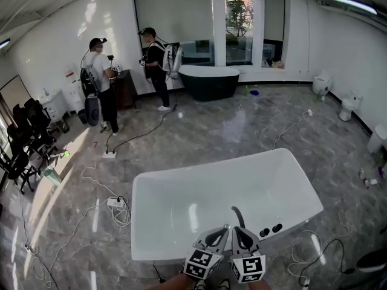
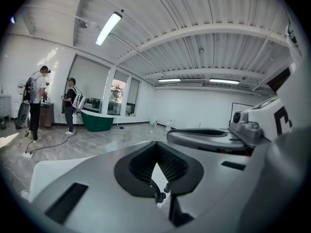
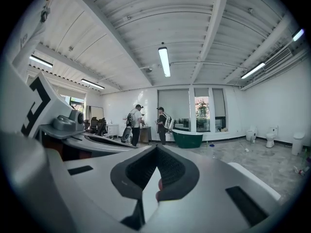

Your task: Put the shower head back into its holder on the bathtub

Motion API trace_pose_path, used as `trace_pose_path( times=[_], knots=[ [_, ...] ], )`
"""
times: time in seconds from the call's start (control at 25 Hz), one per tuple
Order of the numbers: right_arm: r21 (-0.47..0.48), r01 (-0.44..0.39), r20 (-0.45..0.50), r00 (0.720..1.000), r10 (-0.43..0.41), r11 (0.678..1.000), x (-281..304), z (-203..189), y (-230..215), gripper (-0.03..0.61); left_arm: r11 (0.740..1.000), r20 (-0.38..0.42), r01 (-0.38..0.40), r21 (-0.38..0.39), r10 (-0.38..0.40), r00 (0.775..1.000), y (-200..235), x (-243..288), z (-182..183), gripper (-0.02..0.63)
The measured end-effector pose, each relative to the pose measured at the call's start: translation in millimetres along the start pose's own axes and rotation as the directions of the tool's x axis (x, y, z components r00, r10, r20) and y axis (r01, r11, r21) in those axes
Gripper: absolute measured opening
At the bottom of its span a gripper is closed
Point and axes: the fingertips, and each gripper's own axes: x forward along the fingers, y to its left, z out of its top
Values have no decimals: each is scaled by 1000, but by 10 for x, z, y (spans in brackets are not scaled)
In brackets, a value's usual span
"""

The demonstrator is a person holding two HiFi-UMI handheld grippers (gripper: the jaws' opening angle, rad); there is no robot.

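While both grippers hang side by side over the near rim of the tub (image 1: 199, 198) in the head view, the left gripper (image 1: 221, 231) and the right gripper (image 1: 239, 231) point across the tub, tips close together, each with nothing in its jaws. Just ahead of those tips the shower head (image 1: 237, 214), a dark curved piece, stands up from the tub's near rim; whether it sits fully in its holder is too small to tell. Two dark knobs (image 1: 271, 229) sit on the same rim just right of it. Cables (image 1: 118, 207) lie on the floor left of the tub, and well beyond the tub stand two people (image 1: 100, 77), a green tub (image 1: 210, 82) and, off to the right, toilets (image 1: 349, 106). In the left gripper view the jaws are pressed together and hold nothing; through the narrow gap behind the pads show the white of the tub and some small dark fittings (image 2: 158, 195). The right gripper's body lies alongside at the right edge, and the people and the green tub show far beyond the tub at the left. In the right gripper view the jaws are likewise closed and empty, with a small reddish-brown blob (image 3: 159, 191) in the gap that cannot be made out; the tub's white rim shows at the lower right, and the people and the green tub stand straight ahead, far beyond it
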Motion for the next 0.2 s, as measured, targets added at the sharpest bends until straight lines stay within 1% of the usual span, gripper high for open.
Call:
trace_pose_path(
  times=[0.2],
  knots=[
    [-5,-14,-6,1000,14,1000,-80,83,-71,12,1000,7,-11,5,11,1000,-127,24,74,6]
  ],
)
